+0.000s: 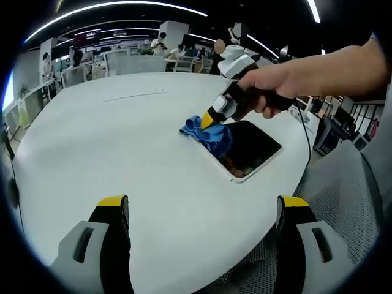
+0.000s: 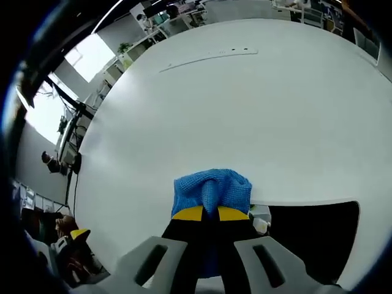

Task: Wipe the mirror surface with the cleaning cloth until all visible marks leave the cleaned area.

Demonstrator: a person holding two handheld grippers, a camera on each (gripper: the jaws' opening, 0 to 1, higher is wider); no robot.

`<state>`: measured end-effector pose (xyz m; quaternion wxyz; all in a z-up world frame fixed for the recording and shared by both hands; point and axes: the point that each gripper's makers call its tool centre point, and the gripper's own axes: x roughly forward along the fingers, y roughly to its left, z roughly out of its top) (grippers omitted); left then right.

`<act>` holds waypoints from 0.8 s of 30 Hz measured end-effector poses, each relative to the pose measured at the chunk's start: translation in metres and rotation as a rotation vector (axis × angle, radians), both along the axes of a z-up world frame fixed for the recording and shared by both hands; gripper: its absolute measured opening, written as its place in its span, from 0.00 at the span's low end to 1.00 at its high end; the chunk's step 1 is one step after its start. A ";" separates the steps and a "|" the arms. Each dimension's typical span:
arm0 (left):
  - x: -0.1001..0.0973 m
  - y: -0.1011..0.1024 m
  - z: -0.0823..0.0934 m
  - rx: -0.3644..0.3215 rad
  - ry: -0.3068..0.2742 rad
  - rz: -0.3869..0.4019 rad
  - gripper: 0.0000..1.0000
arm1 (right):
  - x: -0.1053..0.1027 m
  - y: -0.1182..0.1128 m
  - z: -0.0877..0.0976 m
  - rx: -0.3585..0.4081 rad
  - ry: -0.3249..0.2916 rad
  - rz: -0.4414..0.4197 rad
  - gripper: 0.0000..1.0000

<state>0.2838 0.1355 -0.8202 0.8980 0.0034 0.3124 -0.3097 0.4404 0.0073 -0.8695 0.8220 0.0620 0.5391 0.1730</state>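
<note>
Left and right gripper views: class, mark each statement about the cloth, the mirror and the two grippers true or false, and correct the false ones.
1. The right gripper is shut on the blue cloth. True.
2. The cloth is red. False: it is blue.
3. The mirror lies flat on the white table, near its edge. True.
4. The left gripper holds the cloth. False: its jaws stand apart with nothing between them, over bare table.
5. The cloth sits at one end of the mirror, partly on the table. True.
6. The mirror stands upright against a wall. False: it lies flat on the table.
</note>
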 end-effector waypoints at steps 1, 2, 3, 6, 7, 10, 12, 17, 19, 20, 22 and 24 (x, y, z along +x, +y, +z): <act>0.000 0.000 0.000 0.000 0.002 0.001 0.99 | -0.001 -0.001 0.000 0.000 -0.002 0.001 0.01; 0.000 0.001 -0.001 0.000 0.002 0.002 0.99 | -0.001 -0.001 0.000 0.001 -0.002 0.002 0.01; 0.001 0.001 -0.001 -0.001 0.002 0.004 0.99 | 0.000 -0.001 0.000 0.004 -0.001 0.003 0.01; 0.000 0.001 -0.002 0.002 0.003 0.000 0.99 | 0.000 -0.002 0.001 0.015 0.008 -0.006 0.01; 0.001 0.001 -0.002 0.003 0.002 0.000 0.99 | -0.001 -0.002 0.001 0.019 0.010 -0.014 0.01; 0.000 0.001 -0.001 0.001 0.004 0.004 0.99 | -0.001 -0.001 0.001 0.018 0.008 -0.013 0.01; 0.001 0.002 -0.002 0.001 0.003 0.007 0.99 | 0.000 -0.001 0.000 0.015 0.004 -0.007 0.01; 0.001 0.002 -0.001 0.004 -0.001 0.012 0.99 | -0.004 -0.002 0.002 0.019 -0.013 -0.019 0.01; 0.001 0.003 0.000 0.006 -0.002 0.013 0.99 | -0.007 -0.001 0.001 0.019 -0.017 -0.017 0.01; 0.001 0.003 0.000 0.006 -0.002 0.014 0.99 | -0.009 0.000 0.001 0.019 -0.019 -0.013 0.01; 0.001 0.003 -0.001 0.005 -0.001 0.013 0.99 | -0.014 0.001 0.001 0.016 -0.024 -0.003 0.01; 0.001 0.003 -0.001 0.008 -0.002 0.011 0.99 | -0.019 0.003 0.001 0.012 -0.030 0.003 0.01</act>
